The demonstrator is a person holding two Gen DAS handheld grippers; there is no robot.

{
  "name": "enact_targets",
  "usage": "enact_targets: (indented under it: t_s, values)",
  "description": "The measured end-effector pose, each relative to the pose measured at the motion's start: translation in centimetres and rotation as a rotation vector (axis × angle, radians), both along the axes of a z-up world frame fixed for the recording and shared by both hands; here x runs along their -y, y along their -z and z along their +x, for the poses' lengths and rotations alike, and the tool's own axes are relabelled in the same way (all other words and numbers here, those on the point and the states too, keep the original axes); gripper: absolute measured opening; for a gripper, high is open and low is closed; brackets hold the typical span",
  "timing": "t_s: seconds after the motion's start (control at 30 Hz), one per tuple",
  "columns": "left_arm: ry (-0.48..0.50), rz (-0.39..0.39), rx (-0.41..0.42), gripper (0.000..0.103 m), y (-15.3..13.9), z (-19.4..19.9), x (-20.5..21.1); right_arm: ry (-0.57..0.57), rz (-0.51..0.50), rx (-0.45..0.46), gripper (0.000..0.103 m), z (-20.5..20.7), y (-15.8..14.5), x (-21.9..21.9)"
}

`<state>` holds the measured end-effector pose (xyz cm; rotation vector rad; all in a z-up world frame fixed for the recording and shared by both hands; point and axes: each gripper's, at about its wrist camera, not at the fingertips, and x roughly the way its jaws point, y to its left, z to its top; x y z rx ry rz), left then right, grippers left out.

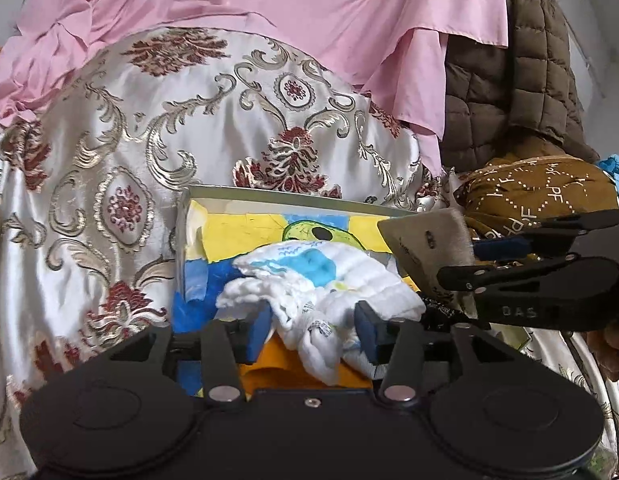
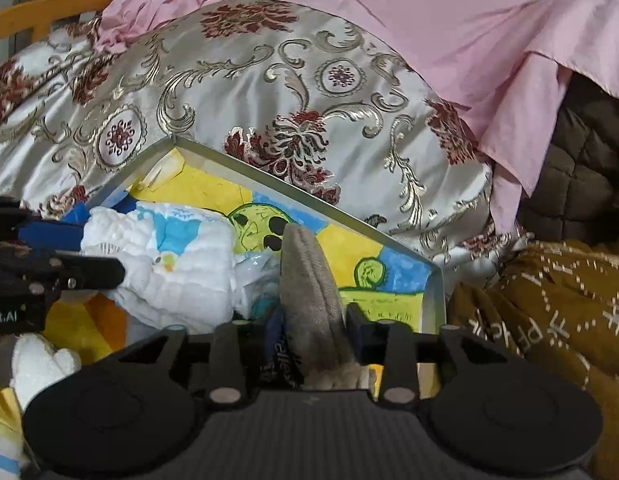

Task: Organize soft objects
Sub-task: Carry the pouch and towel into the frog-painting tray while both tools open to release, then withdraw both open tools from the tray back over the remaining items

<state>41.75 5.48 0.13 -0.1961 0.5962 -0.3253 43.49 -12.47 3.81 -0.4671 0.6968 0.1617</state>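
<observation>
A shallow box with a yellow, blue and green cartoon lining lies on the patterned bedspread; it also shows in the right wrist view. A white crinkled cloth with blue print lies in the box. My left gripper has its blue pads around the cloth's near end, jaws fairly wide. My right gripper is shut on a grey plush piece that stands upright over the box. In the left wrist view it enters from the right, holding the grey piece.
A cream, gold and maroon bedspread surrounds the box. A pink sheet lies behind it. A brown quilted jacket and a mustard patterned cloth lie right. A white plush item lies at left.
</observation>
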Motion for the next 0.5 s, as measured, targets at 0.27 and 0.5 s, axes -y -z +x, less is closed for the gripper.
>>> enact_targets:
  t_s: [0.27,0.5]
  values:
    - [-0.069,0.019,0.073,0.077,-2.5,-4.3,-1.0,0.007,0.125,0.075,0.079,-4.5,-2.9,1.5]
    - [-0.14,0.028,0.187,0.098,-6.2,-9.7,-2.0,0.029,0.274,0.21,0.098,-10.4,-6.4,3.5]
